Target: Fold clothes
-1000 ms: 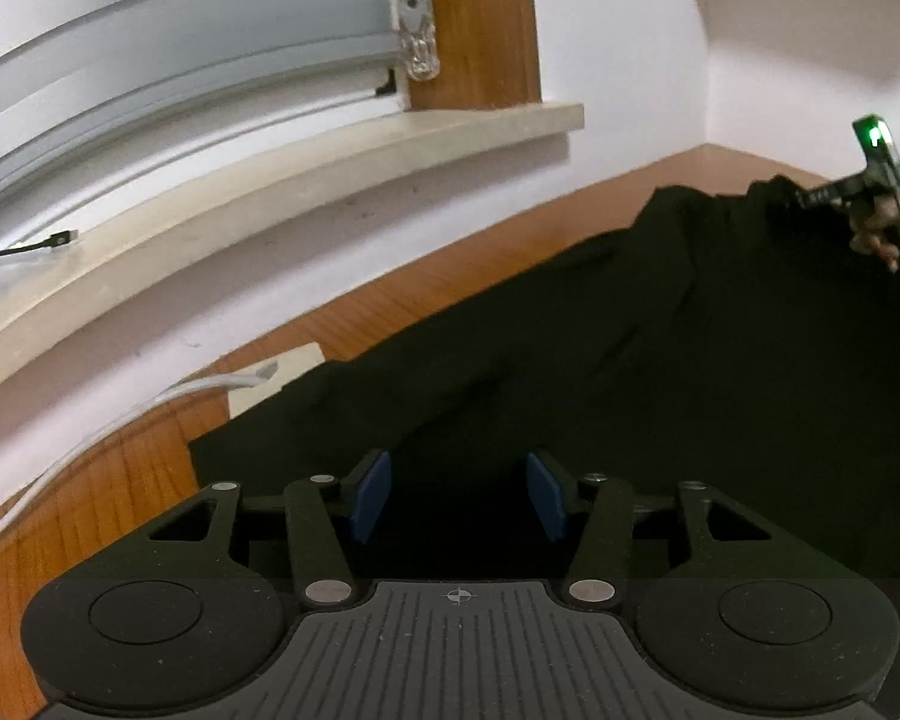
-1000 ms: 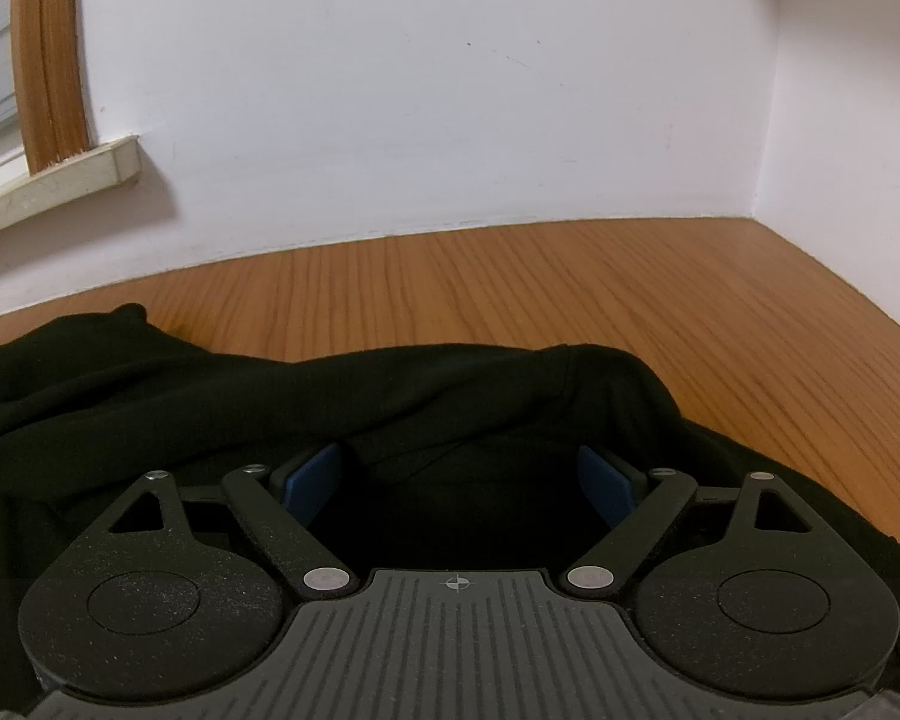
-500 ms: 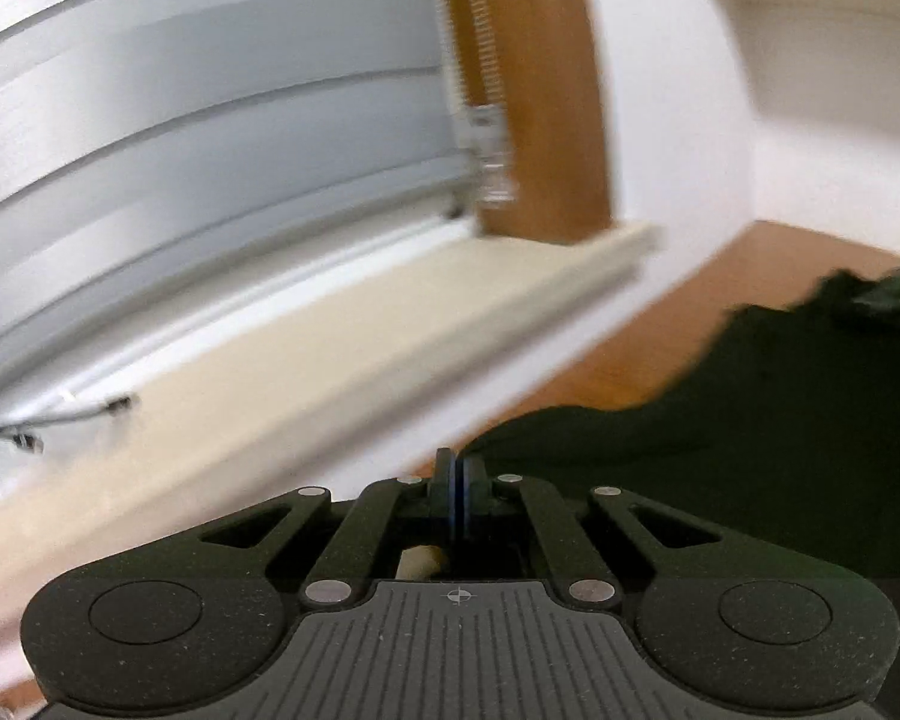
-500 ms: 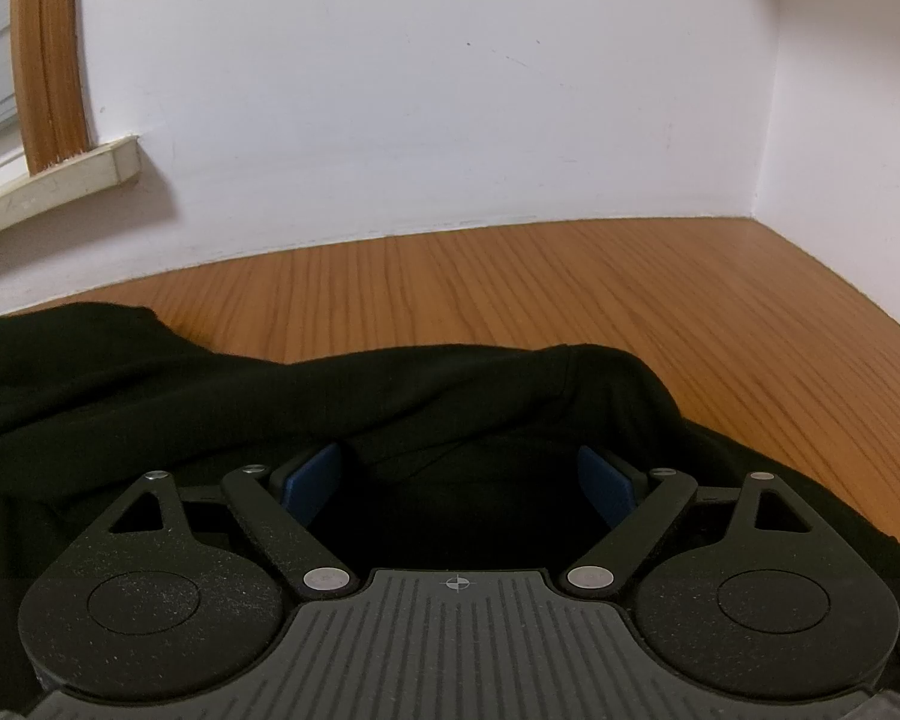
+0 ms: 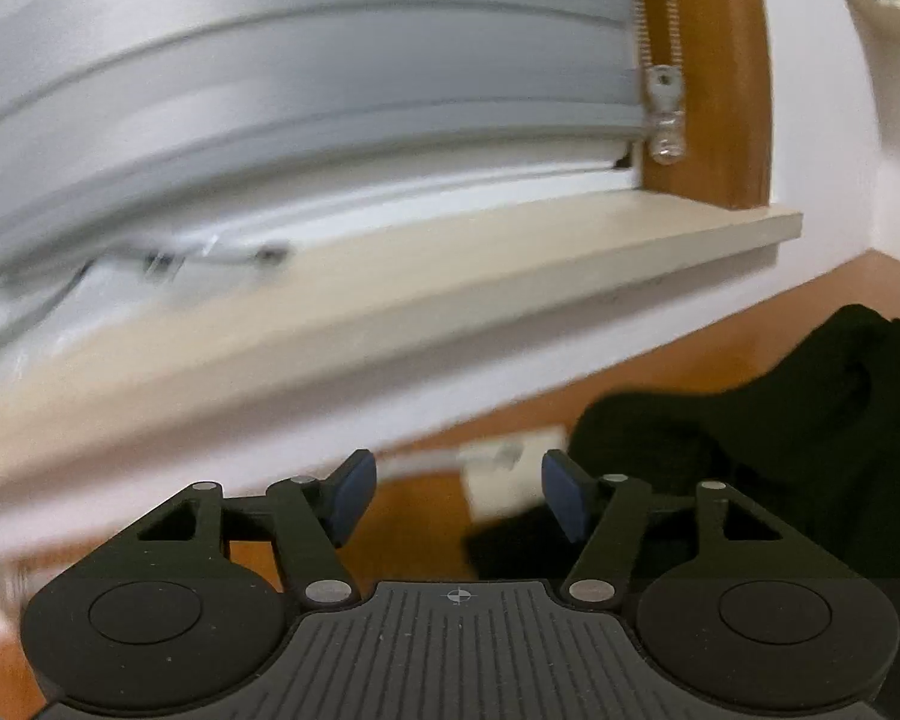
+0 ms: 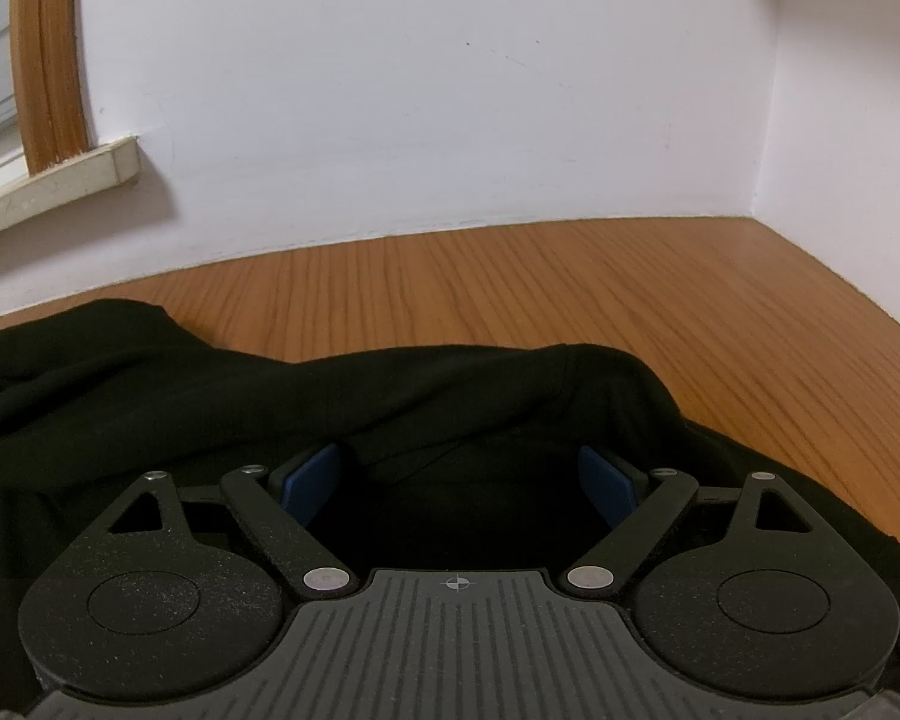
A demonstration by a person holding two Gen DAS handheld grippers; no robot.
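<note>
- The black garment (image 6: 390,396) lay rumpled on the wooden counter (image 6: 570,288), directly under and ahead of the right claw (image 6: 459,480), whose jaws stood wide, gripping nothing.
- The left claw (image 5: 459,495) angled down left of the garment (image 5: 780,450), jaws opening, nothing between them.

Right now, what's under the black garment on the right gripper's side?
The black garment lies on the wooden tabletop, whose bare boards show beyond it up to the white wall. Anything beneath the cloth itself is covered and cannot be seen.
</note>
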